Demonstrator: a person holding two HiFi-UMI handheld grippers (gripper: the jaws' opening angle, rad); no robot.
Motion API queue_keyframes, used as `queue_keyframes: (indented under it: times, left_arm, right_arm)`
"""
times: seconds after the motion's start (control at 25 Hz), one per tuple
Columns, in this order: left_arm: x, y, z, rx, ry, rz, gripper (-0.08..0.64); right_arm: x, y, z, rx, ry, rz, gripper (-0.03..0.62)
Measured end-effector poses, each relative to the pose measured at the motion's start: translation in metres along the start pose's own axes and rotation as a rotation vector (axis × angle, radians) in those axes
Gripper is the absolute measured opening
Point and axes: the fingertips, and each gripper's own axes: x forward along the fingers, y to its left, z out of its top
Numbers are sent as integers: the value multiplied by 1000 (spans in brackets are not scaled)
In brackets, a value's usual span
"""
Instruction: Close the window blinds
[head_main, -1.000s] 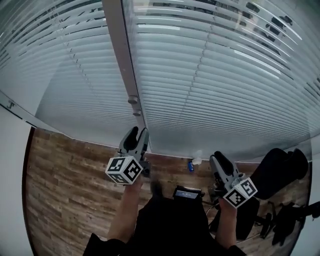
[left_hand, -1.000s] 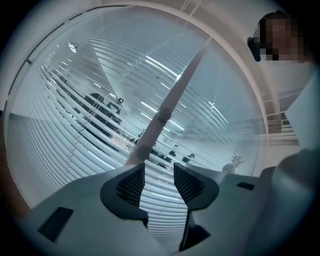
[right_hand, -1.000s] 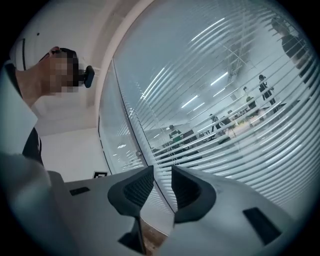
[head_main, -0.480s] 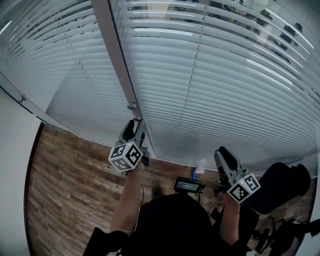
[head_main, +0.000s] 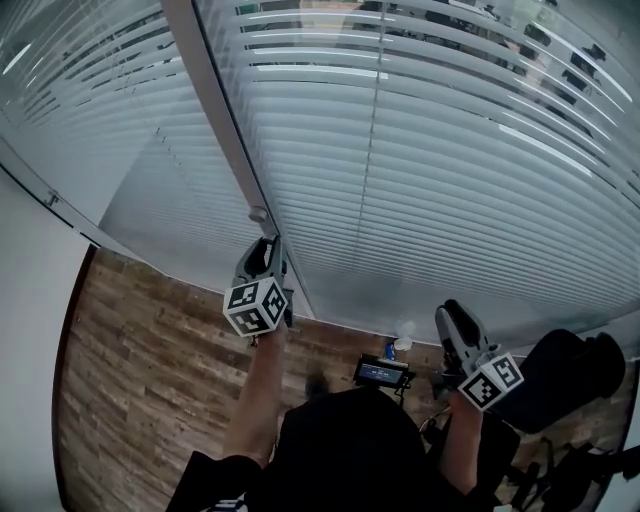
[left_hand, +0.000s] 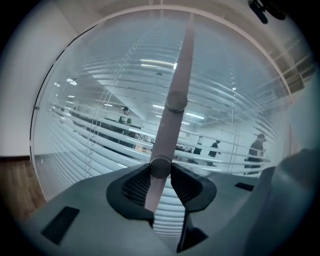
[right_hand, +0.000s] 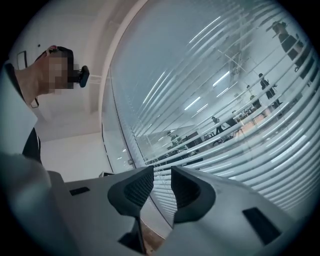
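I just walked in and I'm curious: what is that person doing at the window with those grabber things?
A person is at the blinds with a gripper in each hand. The left gripper is closing its fingers on the lower knob of the window post. The right gripper hangs low, open and empty. The slats are not shut; the room behind shows through.

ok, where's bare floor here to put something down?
Bare: the wood floor on the left, between the white wall and the person's left arm. Crowded: the right, with a black bulky object and a small screen. At the post the left gripper is closing, the lower knob between its jaws.
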Motion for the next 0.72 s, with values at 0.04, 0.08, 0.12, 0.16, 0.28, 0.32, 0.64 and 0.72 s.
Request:
queue_keyframes:
  times: [0.04, 0.08, 0.12, 0.16, 0.28, 0.32, 0.64, 0.72]
  left_arm:
    - [1, 0, -1, 56, 13, 11, 140]
    - [2, 1, -2, 114, 27, 23, 138]
    - [3, 2, -2, 174, 41, 35, 138]
    - [4, 3, -3, 239, 56, 48, 138]
    - [5, 4, -4, 462, 103, 97, 138]
    - [5, 4, -4, 529, 116, 113, 139]
    - [0, -4, 0, 250, 46, 46, 158]
    - [-4, -1, 2, 32, 7, 12, 167]
  right_arm:
    - [0, -1, -1, -1, 1, -1, 109]
    - [1, -2, -2, 0, 3, -1, 109]
    - [2, -2, -3, 0, 5, -1, 109]
    - [2, -3, -3, 0, 7, -1, 110]
    - [2, -2, -4, -3, 14, -4, 109]
    - [1, -2, -4, -4, 15, -3, 109]
    - [1, 5, -4, -12, 11, 4, 109]
    - [0, 5, -4, -11, 8, 3, 109]
